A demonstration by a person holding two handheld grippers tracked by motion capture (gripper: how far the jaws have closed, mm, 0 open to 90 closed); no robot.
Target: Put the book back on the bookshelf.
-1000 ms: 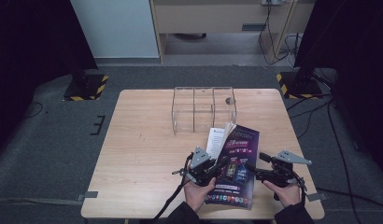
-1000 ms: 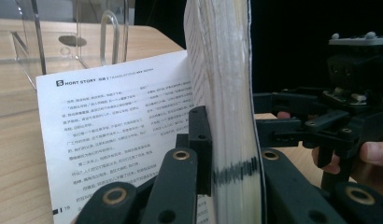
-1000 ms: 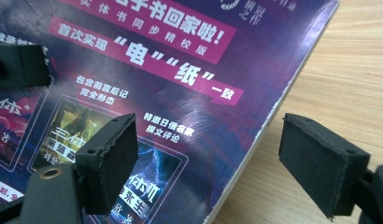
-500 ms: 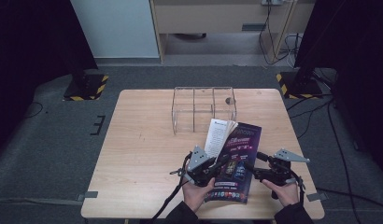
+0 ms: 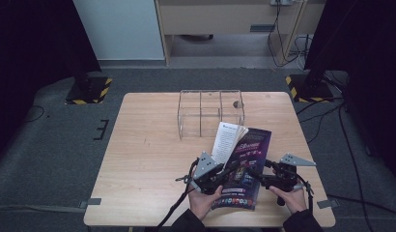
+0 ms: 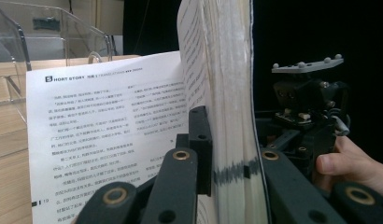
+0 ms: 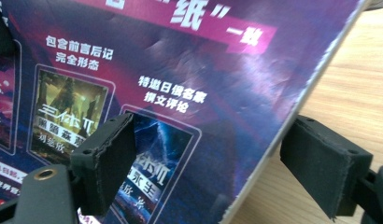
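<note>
On the table (image 5: 148,145), left gripper (image 5: 216,175) pinches raised magazine (image 5: 244,164) pages; right gripper (image 5: 263,180) spread astride its edge.

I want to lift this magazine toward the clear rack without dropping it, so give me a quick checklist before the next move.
1. Left gripper clamped on the magazine pages: ok.
2. Right gripper closed on the cover edge: not ok, jaws stand open astride it.
3. Pages kept together: not ok, white pages fan up.
4. Clear rack compartments free: ok.
5. Table path to the rack: ok.
</note>
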